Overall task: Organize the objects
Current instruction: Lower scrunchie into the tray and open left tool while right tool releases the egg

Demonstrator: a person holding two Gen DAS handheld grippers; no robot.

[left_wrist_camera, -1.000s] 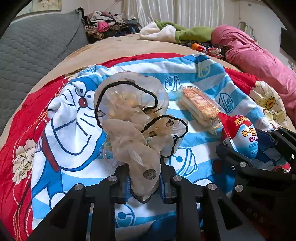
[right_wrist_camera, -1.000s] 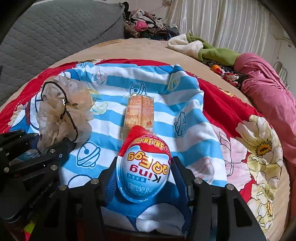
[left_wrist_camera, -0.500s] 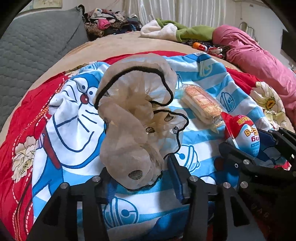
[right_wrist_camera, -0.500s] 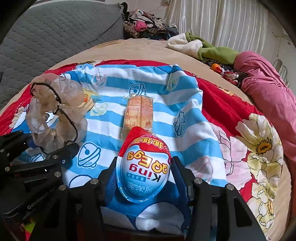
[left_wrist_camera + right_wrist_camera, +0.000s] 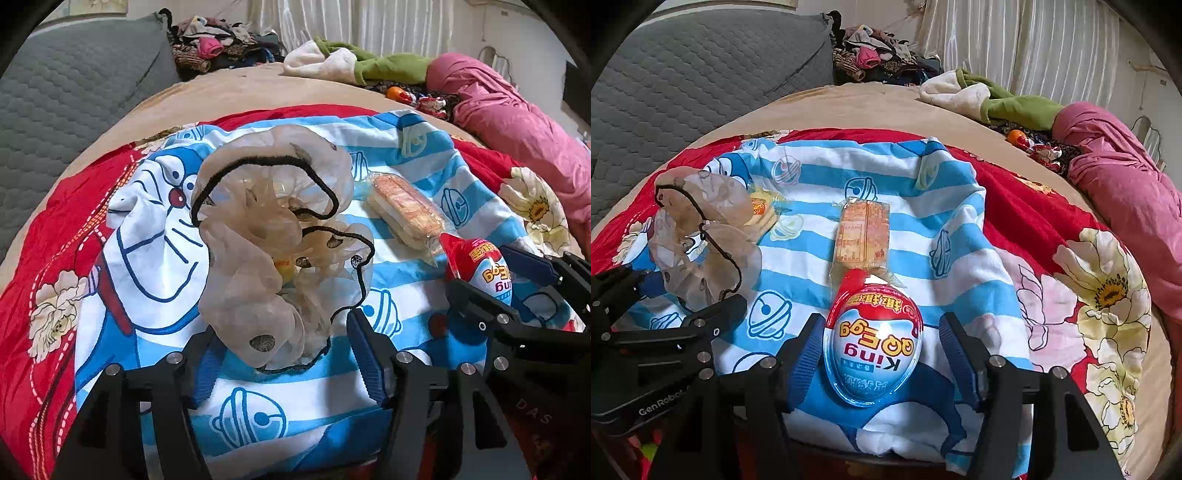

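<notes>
As both jaws have just been opening | we release sheer beige black-edged scrunchie (image 5: pixel 273 251) from left gripper (image 5: pixel 286 354) and red-blue plastic egg (image 5: pixel 873 343) from right gripper (image 5: pixel 877 354) | both lie on the blue striped cartoon cloth (image 5: pixel 886 177) | wrapped cracker pack (image 5: pixel 862 232) beyond the egg is untouched.

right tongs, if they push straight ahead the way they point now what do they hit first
The toy egg, which already lies between the open right tongs, apparently untouched. Beyond it comes the wrapped cracker pack on the striped cloth; depth is hard to judge.
</notes>
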